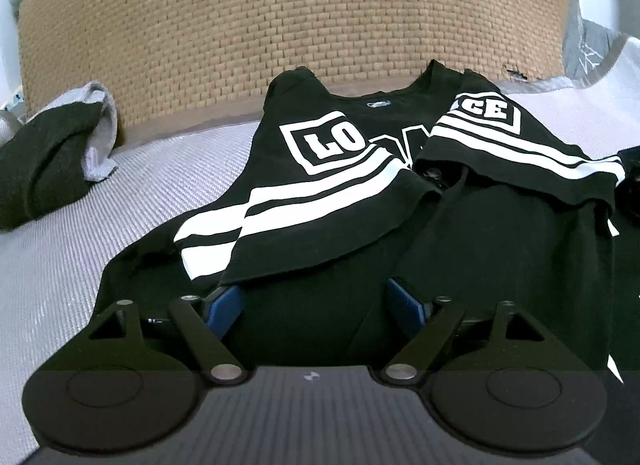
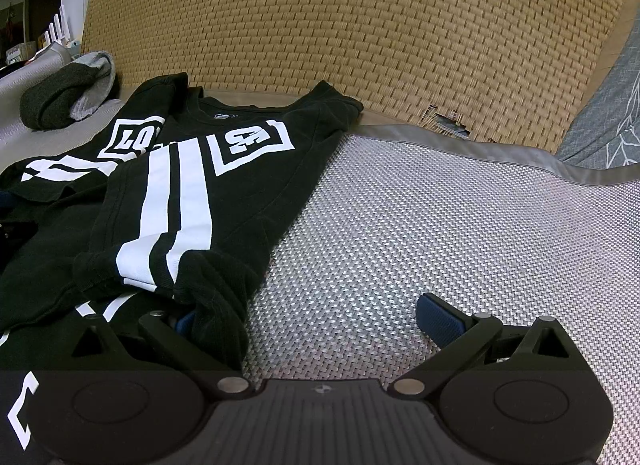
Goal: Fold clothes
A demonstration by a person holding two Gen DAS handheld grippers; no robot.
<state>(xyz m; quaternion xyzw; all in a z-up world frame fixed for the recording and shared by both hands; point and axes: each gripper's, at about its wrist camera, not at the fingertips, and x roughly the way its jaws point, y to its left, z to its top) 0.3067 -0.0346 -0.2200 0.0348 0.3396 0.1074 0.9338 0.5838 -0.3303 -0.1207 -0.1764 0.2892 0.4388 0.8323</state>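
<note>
**Jaws spread wide at the shirt's near hem**

Jaws of the left gripper stand released over the lower body of the black shirt, pads apart and pinching nothing. The right gripper is likewise released, its left pad tucked against a bunched sleeve cuff, the other over the bare woven mat.

Both sleeves already lie folded inward across the chest, so the step in hand looks like the lengthwise fold. Next, each gripper would need to pinch the near hem and carry it toward the collar.

The shirt lies flat, collar pointing away toward the wicker headboard, long axis running from the grippers to it.
</note>
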